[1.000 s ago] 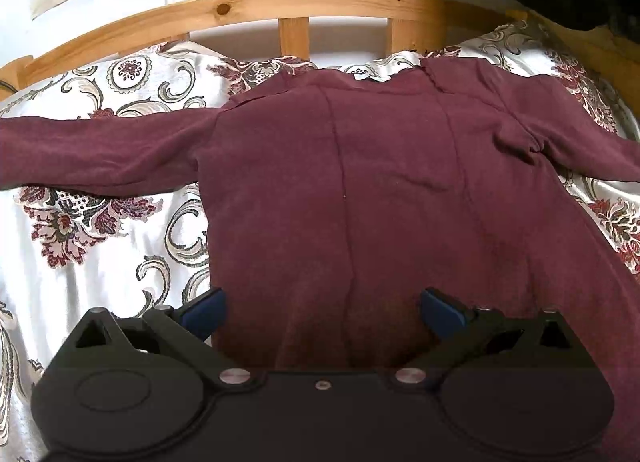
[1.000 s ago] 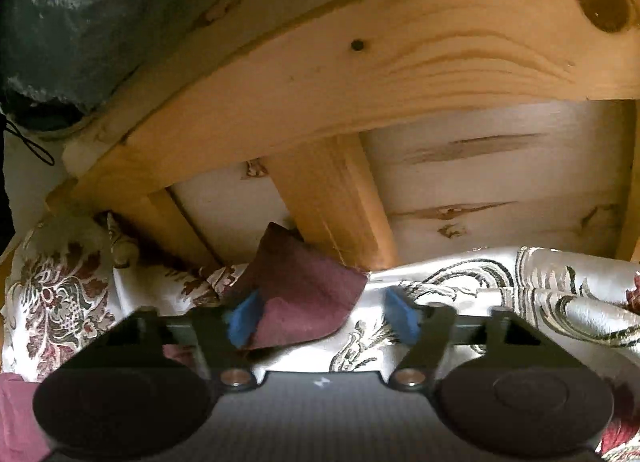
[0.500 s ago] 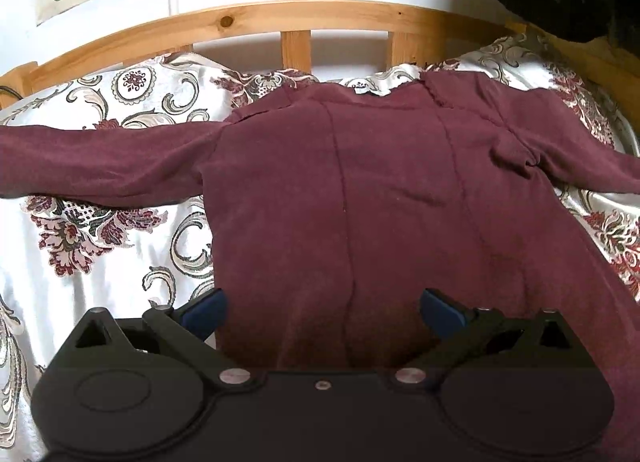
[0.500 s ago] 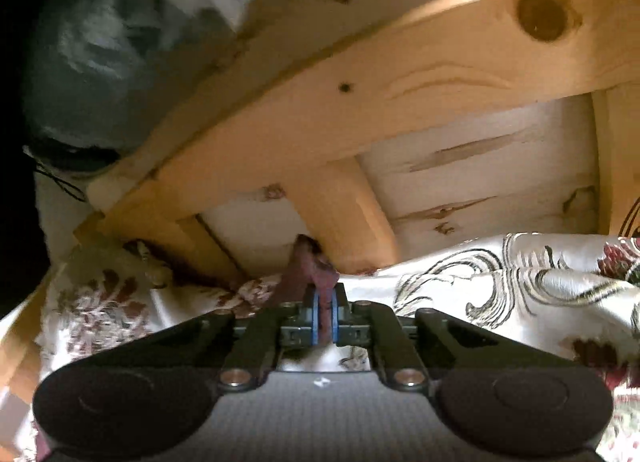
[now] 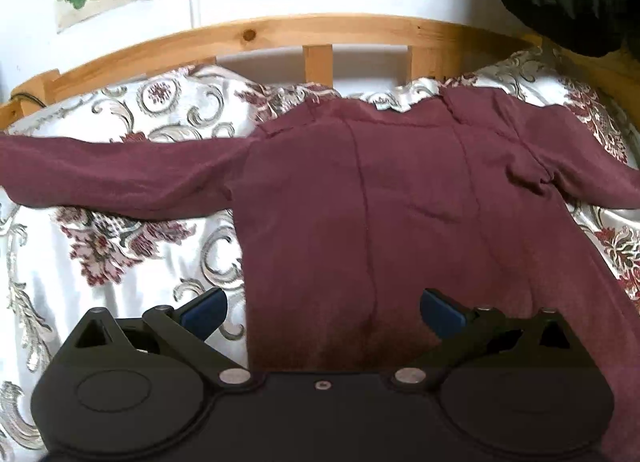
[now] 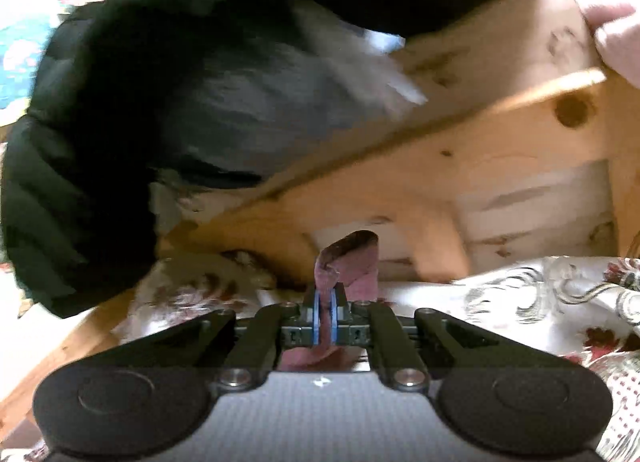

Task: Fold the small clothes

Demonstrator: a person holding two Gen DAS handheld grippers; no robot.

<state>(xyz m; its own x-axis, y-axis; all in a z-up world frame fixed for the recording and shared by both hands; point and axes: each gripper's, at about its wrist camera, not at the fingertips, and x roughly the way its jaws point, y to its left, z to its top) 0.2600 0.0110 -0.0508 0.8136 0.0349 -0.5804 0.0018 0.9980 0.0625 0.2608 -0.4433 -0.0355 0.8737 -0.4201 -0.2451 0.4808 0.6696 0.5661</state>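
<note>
A maroon long-sleeved top [image 5: 380, 202] lies flat on the bed with both sleeves spread out sideways. My left gripper [image 5: 322, 308] is open and empty, hovering over the lower left part of the top's body, one blue pad over the bedspread and one over the cloth. My right gripper [image 6: 326, 316] is shut on the end of the top's right sleeve [image 6: 352, 262]. A fold of maroon cloth sticks up above the closed pads, close to the wooden bed frame.
A floral white bedspread [image 5: 120, 254] covers the bed. A wooden headboard rail [image 5: 320, 28] runs along the back, and its slats [image 6: 460, 166] stand right before the right gripper. A dark jacket [image 6: 160, 102] hangs over the frame's corner.
My right gripper closed on the sleeve end and lifted and tilted with it, bringing the dark jacket into view. My left gripper drew back a little, staying open.
</note>
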